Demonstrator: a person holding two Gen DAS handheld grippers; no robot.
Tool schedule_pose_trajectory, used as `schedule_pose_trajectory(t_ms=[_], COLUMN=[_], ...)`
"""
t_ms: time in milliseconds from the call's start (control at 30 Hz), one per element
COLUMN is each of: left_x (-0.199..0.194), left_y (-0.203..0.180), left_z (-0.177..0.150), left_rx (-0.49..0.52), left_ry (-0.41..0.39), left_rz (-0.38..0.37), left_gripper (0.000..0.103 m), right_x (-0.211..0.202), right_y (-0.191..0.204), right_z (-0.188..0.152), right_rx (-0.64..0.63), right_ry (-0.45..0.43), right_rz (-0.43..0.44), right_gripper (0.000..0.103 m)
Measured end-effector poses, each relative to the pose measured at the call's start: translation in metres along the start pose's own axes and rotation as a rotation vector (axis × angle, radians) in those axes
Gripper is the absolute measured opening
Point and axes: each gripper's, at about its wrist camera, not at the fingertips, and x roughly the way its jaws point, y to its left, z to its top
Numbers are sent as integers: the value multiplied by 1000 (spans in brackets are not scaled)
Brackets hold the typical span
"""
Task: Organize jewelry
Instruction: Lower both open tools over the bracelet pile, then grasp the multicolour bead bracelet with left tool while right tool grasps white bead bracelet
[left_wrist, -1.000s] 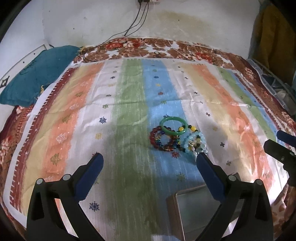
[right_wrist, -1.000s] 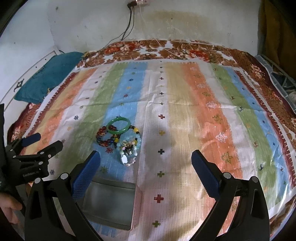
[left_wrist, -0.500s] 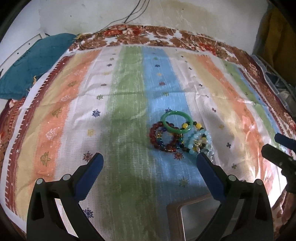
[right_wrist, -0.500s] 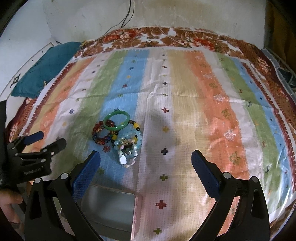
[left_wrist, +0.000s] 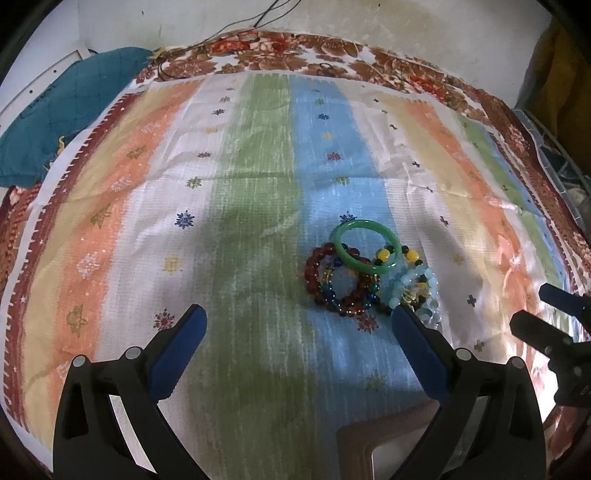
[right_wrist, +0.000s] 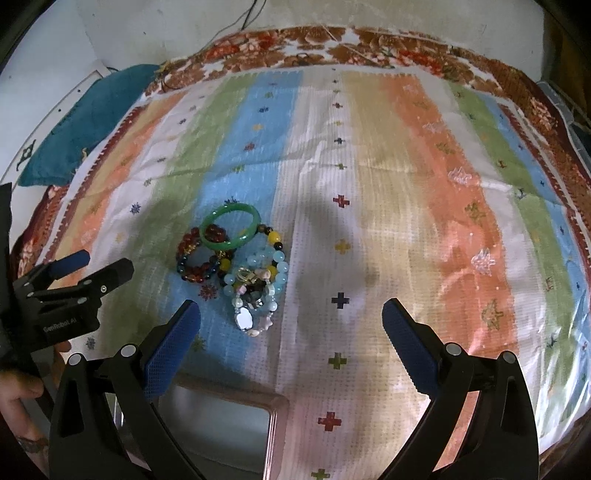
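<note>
A pile of bracelets lies on the striped cloth: a green bangle (left_wrist: 365, 252) (right_wrist: 229, 228), a dark red bead bracelet (left_wrist: 341, 282) (right_wrist: 195, 258), a pale blue bead bracelet (left_wrist: 415, 286) (right_wrist: 258, 280) and a yellow-and-black one (left_wrist: 400, 254). A metal tray (right_wrist: 225, 428) (left_wrist: 391, 446) lies at the near edge, in front of the pile. My left gripper (left_wrist: 297, 321) is open and empty, hovering short of the pile. My right gripper (right_wrist: 291, 314) is open and empty, just right of the pile. Each gripper shows in the other's view, the left (right_wrist: 74, 273) and the right (left_wrist: 543, 306).
The striped cloth (right_wrist: 424, 192) covers a floral bedspread (left_wrist: 332, 51). A teal pillow (left_wrist: 66, 110) lies at the far left against the wall. Cables hang down the wall at the back. Clutter sits past the bed's right edge (left_wrist: 565, 173).
Both grippers have moved forward and lower toward the bracelets, so the pile looks bigger and nearer. Both stay open. The bracelets and tray have not moved.
</note>
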Motion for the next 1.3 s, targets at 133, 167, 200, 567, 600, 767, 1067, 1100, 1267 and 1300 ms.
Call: schedule_pose_trajectory(t_ms=[133, 167, 200, 567, 600, 767, 1067, 1100, 1267, 1300], left_x=[12, 15, 17, 38, 41, 52, 71, 72, 78, 80], left_y=[0, 0, -1, -3, -4, -9, -17, -18, -18, -18], left_z=[3, 4, 4, 9, 10, 12, 13, 14, 14, 14], left_rx=[-15, -16, -14, -14, -15, 4, 25, 26, 7, 7], left_ry=[34, 41, 45, 97, 106, 130, 167, 171, 178, 183], left_rz=[-9, -10, -11, -23, -33, -34, -64, -65, -59, -64], left_gripper=[91, 91, 90, 70, 61, 41, 36, 34, 29, 29], right_x=[8, 10, 12, 38, 41, 55, 69, 70, 77, 81], right_y=[-2, -2, -1, 0, 0, -1, 0, 1, 1, 1], right_z=[2, 2, 2, 8, 9, 10, 15, 15, 15, 15], right_rx=[14, 17, 15, 5, 4, 8, 0, -3, -11, -8], right_ry=[23, 30, 36, 94, 101, 135, 162, 166, 182, 191], right_rz=[18, 28, 33, 35, 35, 49, 47, 48, 55, 65], right_gripper=[100, 100, 100, 85, 83, 75, 62, 60, 51, 47])
